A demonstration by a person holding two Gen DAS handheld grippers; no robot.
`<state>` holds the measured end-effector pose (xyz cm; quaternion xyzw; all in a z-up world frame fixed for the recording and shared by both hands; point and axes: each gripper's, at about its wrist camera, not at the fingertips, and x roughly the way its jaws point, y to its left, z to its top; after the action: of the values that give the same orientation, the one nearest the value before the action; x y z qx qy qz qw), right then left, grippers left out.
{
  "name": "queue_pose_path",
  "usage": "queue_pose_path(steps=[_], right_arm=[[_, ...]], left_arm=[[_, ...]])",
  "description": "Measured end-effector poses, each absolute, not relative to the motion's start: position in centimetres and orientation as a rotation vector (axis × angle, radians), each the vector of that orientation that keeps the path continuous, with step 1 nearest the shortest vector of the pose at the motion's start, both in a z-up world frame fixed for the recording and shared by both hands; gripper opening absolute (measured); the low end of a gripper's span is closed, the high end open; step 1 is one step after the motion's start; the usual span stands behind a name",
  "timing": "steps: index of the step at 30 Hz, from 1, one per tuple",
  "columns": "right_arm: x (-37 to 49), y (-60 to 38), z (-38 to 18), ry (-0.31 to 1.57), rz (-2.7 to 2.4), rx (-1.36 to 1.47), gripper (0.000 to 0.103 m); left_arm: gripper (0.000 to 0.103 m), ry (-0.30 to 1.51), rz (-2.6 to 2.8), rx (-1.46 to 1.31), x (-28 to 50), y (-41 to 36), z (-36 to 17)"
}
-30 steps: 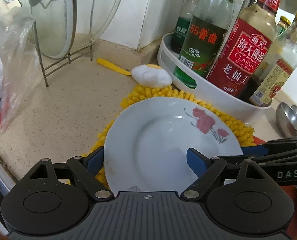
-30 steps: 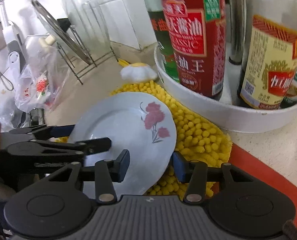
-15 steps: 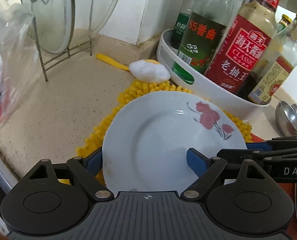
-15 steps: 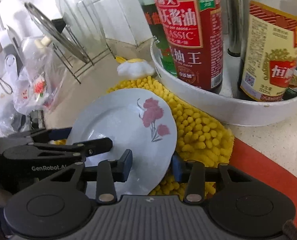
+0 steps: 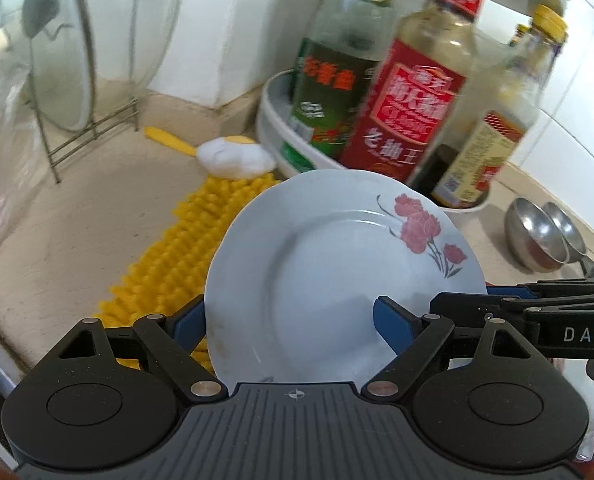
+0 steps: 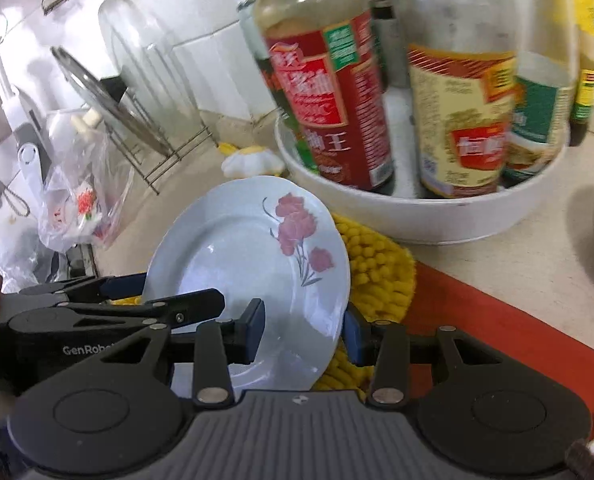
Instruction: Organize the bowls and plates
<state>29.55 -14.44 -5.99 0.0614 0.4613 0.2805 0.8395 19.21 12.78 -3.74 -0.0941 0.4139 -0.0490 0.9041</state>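
A white plate with a red flower print (image 5: pixel 337 264) is held off the yellow mat by both grippers. My left gripper (image 5: pixel 293 320) is shut on its near edge, one blue pad on top and one underneath. My right gripper (image 6: pixel 303 328) is shut on the plate's other edge (image 6: pixel 257 256). The right gripper also shows at the right of the left wrist view (image 5: pixel 537 312), and the left gripper at the left of the right wrist view (image 6: pixel 109 308). The plate is tilted, far rim up.
A yellow bobbled mat (image 5: pixel 201 240) lies under the plate. A white round tray (image 6: pixel 437 216) of sauce bottles (image 5: pixel 409 92) stands just behind. A wire rack with glass lids (image 5: pixel 73 80) stands at left. Steel bowls (image 5: pixel 537 236) sit at right. A red strip (image 6: pixel 497 320) borders the counter.
Both grippers have lifted the plate off the yellow mat and tilted its far rim up. The bottles now look closer and blurred.
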Motion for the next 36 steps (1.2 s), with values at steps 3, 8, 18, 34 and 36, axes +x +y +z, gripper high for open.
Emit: queue_pose_path(steps=[3, 8, 18, 34, 36], right_arm=[[29.1, -15.6, -5.7, 0.969, 0.568, 0.15, 0.038], [28.1, -18.1, -5.2, 0.956, 0.522, 0.18, 0.038], [24.9, -24.9, -4.0, 0.923, 0.391, 0.252, 0.038], [16.7, -36.3, -4.3, 0.93, 0.087, 0.393, 0.038], [16.0, -37.2, -4.8, 0.937, 0.056, 0.406, 0.038]], left_arm=[[0.09, 0.845, -0.129, -0.177, 19.2, 11.6, -3.2], [0.09, 0.829, -0.182, -0.147, 19.2, 9.1, -2.4], [0.09, 0.809, -0.349, -0.073, 19.1, 1.7, -1.2], [0.091, 0.863, -0.645, 0.067, 16.7, -10.4, -3.2], [0.091, 0.875, -0.659, 0.076, 16.6, -11.3, -3.6]])
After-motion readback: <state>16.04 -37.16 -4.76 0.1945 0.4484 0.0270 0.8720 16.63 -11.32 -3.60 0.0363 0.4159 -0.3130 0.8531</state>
